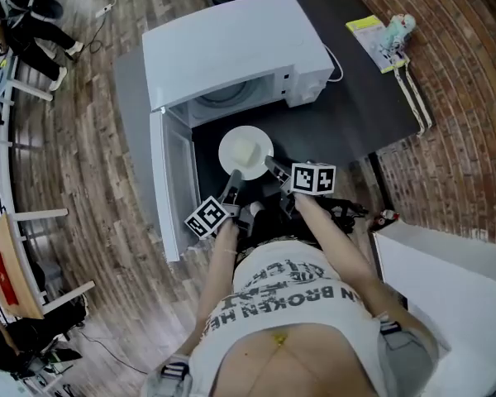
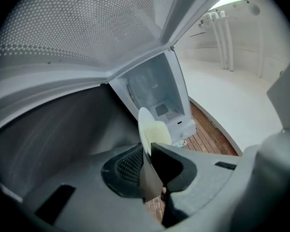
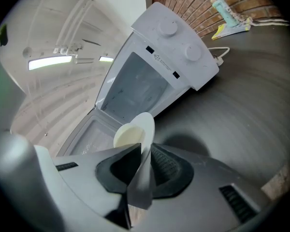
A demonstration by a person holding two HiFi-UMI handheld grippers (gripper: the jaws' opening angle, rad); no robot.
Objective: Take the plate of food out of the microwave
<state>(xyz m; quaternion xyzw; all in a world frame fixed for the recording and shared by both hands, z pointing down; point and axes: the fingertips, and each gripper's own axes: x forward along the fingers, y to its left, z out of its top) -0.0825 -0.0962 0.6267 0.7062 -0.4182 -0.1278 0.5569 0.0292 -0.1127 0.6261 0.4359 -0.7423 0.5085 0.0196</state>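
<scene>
A white plate (image 1: pixel 245 150) with a pale yellow slab of food (image 1: pixel 248 152) hangs over the dark table (image 1: pixel 355 114), just in front of the open white microwave (image 1: pixel 231 52). My left gripper (image 1: pixel 231 179) is shut on the plate's near-left rim, and my right gripper (image 1: pixel 273 165) is shut on its near-right rim. In the left gripper view the plate (image 2: pixel 146 129) stands edge-on between the jaws of the left gripper (image 2: pixel 149 153). In the right gripper view the plate (image 3: pixel 145 127) sits pinched in the right gripper (image 3: pixel 144 151), with the food (image 3: pixel 128 134) on its left face.
The microwave door (image 1: pixel 167 180) swings out to the left beside the plate. A yellow booklet and a small bottle (image 1: pixel 394 30) lie at the table's back right, with a cord (image 1: pixel 413 98) near the edge. A white surface (image 1: pixel 455 279) stands at lower right. Chairs and a person stand far left.
</scene>
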